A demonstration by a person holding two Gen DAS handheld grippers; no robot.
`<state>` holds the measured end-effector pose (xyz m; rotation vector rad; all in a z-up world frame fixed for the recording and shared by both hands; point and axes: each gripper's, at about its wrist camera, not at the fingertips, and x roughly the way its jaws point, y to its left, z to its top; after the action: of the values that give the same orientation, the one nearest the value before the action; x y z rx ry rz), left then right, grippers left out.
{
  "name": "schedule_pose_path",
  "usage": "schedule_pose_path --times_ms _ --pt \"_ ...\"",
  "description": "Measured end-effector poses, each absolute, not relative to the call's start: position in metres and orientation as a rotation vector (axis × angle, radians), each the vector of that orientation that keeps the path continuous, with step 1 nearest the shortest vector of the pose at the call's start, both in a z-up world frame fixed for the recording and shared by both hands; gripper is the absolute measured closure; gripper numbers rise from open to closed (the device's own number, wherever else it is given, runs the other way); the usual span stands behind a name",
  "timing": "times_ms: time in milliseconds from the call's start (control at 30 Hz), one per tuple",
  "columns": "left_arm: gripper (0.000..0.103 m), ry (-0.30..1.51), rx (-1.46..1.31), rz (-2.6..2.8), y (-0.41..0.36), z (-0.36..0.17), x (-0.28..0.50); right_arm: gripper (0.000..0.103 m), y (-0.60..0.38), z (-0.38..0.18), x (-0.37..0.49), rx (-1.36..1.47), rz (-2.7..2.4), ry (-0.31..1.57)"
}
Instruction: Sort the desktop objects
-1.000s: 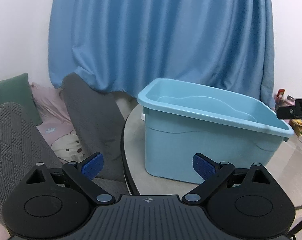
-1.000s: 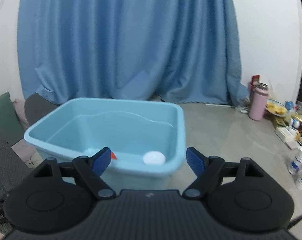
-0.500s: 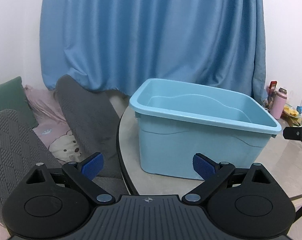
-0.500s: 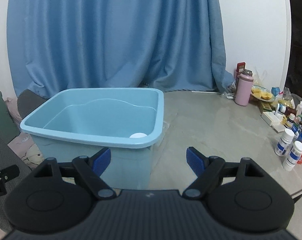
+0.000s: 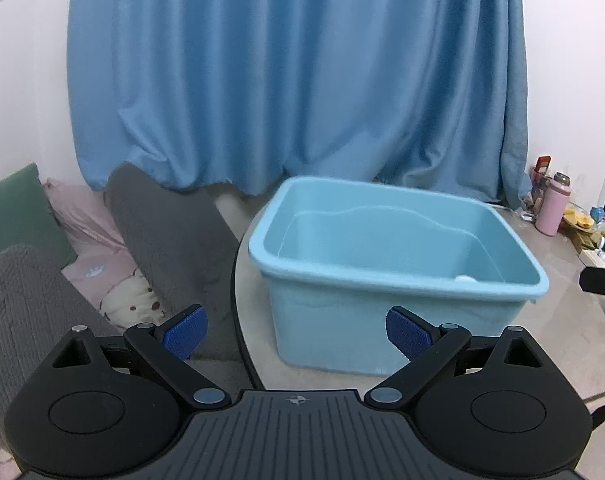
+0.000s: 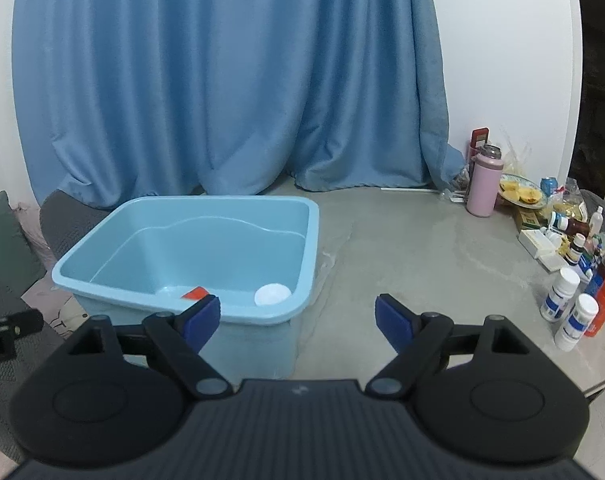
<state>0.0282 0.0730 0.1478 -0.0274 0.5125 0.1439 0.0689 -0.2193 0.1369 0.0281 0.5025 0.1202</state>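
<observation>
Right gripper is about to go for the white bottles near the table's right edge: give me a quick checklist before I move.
1. Right gripper open and empty: ok.
2. Left gripper open and empty: ok.
3. White bottles upright and in view at the right: ok.
4. Grey table bare between the fingers and the bottles: ok.
5. Blue bin has room; only a white round object and a red item show inside: ok.
6. Neighbouring orange bottle stands close, room for the fingers: cannot tell.
</observation>
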Motion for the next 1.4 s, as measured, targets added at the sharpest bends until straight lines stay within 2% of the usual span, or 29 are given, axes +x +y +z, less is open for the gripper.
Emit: schedule_pose_path --times_ms 633,1400 --pt "0.006 0.495 -0.001 0.150 0.084 0.211 0.122 0.015 -0.199 0.181 0.140 0.034 0.213 0.473" --pt "0.006 0.539 -0.024 0.193 0.097 0.248 0.220 0.015 -0.177 0.209 0.229 0.000 0.300 0.502"
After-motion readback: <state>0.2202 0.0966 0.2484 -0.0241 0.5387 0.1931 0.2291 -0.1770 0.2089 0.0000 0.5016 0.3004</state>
